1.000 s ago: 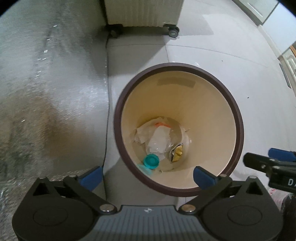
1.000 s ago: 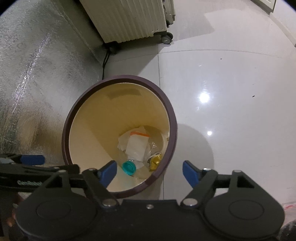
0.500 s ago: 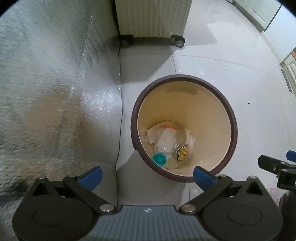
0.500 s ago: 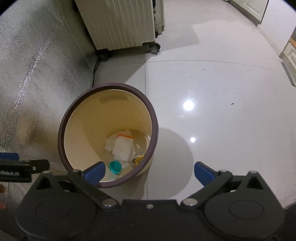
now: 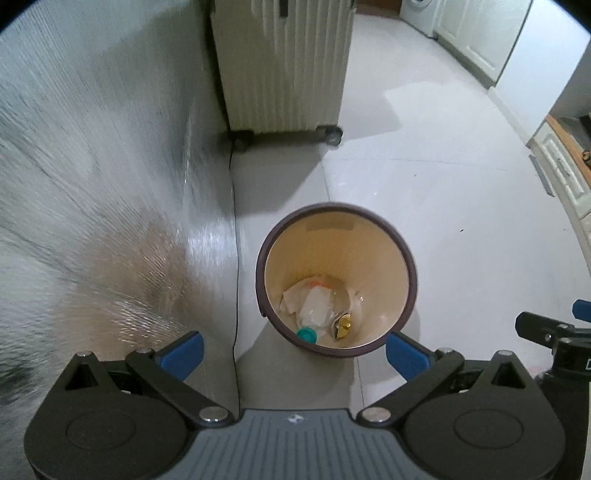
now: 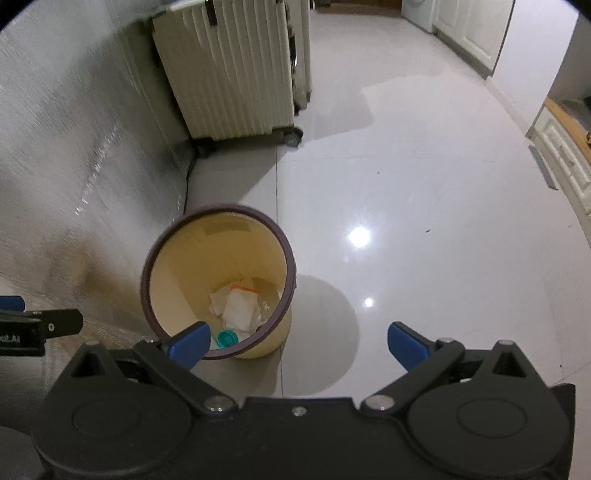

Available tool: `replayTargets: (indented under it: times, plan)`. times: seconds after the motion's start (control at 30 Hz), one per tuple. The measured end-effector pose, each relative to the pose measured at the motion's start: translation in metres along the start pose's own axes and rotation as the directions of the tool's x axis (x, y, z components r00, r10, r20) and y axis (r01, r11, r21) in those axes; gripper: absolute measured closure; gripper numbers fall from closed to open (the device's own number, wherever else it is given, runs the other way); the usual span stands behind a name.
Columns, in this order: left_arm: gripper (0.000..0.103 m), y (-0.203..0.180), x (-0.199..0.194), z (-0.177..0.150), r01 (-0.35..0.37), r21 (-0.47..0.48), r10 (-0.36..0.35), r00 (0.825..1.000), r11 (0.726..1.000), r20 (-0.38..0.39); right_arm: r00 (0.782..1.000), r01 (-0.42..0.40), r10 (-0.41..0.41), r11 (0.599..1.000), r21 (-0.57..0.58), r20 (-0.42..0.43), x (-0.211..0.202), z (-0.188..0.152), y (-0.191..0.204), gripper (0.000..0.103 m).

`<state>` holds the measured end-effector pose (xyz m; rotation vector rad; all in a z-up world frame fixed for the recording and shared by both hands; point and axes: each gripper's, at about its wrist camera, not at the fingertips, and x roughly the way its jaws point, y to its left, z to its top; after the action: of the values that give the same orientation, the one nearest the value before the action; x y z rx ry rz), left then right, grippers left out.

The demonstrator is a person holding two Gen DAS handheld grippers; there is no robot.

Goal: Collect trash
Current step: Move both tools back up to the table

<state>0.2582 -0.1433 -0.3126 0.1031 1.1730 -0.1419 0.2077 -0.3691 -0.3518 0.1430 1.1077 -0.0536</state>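
Observation:
A cream trash bin with a dark brown rim (image 5: pixel 404 254) stands on the floor; it also shows in the right wrist view (image 6: pixel 144 280). At its bottom lie crumpled white paper (image 5: pixel 314 304), a teal cap (image 5: pixel 307 335) and a gold wrapper (image 5: pixel 343 325). My left gripper (image 5: pixel 293 352) is open and empty, held high above the bin's near side. My right gripper (image 6: pixel 297 345) is open and empty, above the floor just right of the bin. Each gripper's tip shows at the edge of the other's view.
A cream ribbed suitcase on wheels (image 5: pixel 280 66) stands behind the bin against a silvery foil-covered wall (image 5: pixel 92 166). A black cable (image 5: pixel 234 229) runs down along the wall's foot. Glossy tiled floor (image 6: pixel 424 221) spreads right toward white cabinets (image 6: pixel 465 33).
Both grippers have risen and drawn back from the bin, which now looks smaller and farther below. Both stay open and empty.

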Motion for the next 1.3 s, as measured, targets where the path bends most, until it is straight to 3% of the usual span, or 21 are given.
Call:
replayTargets:
  times: [0.27,0.6,1.0,1.3]
  plan:
    - [0.000,-0.012,-0.071,-0.010,-0.009,0.043,0.005,0.995,0.999,0.100,0.994,0.003,-0.005,1.000,0.014,0.111,-0.076,-0.006,-0.010,0.000]
    - [0.000,-0.022,-0.165,-0.018,0.005,0.088,-0.027,0.966,0.996,0.255,0.972,0.017,-0.024,0.999,0.032,0.235,-0.171,-0.012,-0.014,0.000]
    - [0.000,0.006,-0.277,-0.038,-0.018,0.077,-0.018,0.895,0.997,0.445,0.916,0.007,-0.011,1.000,0.012,0.401,-0.271,-0.014,0.014,0.000]
    - [0.000,0.041,-0.341,-0.061,-0.042,0.022,0.023,0.841,0.999,0.540,0.867,-0.036,0.058,0.998,-0.053,0.494,-0.325,-0.017,0.052,0.000]
